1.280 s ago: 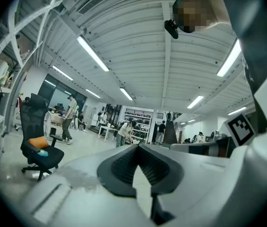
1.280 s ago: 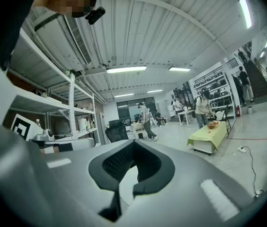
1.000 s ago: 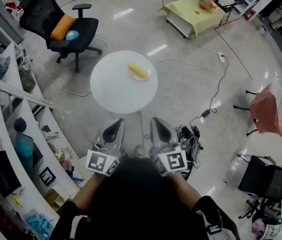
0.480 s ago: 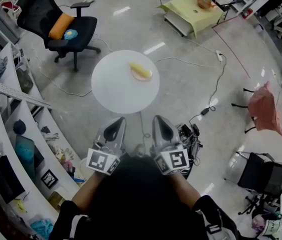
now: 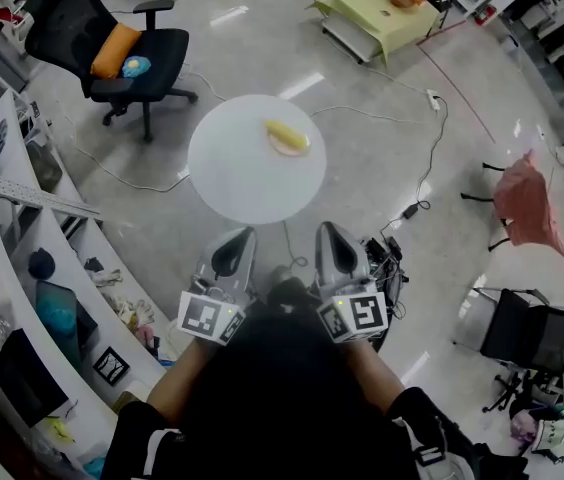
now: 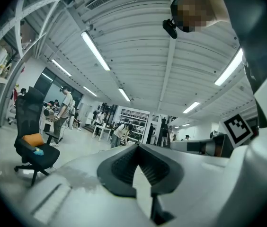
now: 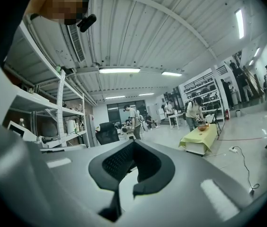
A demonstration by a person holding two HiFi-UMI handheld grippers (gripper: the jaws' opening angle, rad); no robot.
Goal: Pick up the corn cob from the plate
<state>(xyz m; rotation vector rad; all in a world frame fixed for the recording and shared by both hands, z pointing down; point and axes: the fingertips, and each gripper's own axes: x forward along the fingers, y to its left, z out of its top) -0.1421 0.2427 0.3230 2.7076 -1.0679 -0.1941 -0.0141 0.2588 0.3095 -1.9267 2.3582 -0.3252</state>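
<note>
A yellow corn cob (image 5: 285,133) lies on a pink plate (image 5: 289,148) near the far right rim of a round white table (image 5: 242,173). My left gripper (image 5: 237,234) and right gripper (image 5: 330,230) are held side by side close to my body, pointing level toward the table and well short of its near edge. Both are shut with nothing in them. In the left gripper view the left gripper (image 6: 137,146) shows its tips meeting, and the right gripper (image 7: 133,144) looks the same in its own view. Neither gripper view shows the corn.
A black office chair (image 5: 127,58) with an orange cushion stands at the far left. Shelves (image 5: 22,258) line the left side. Cables (image 5: 432,128) cross the floor. A yellow-covered low table (image 5: 382,13), a red-draped chair (image 5: 527,208) and a black chair (image 5: 522,338) stand to the right.
Both grippers have edged forward toward the round table, side by side and still shut. The corn and plate have not moved on the table.
</note>
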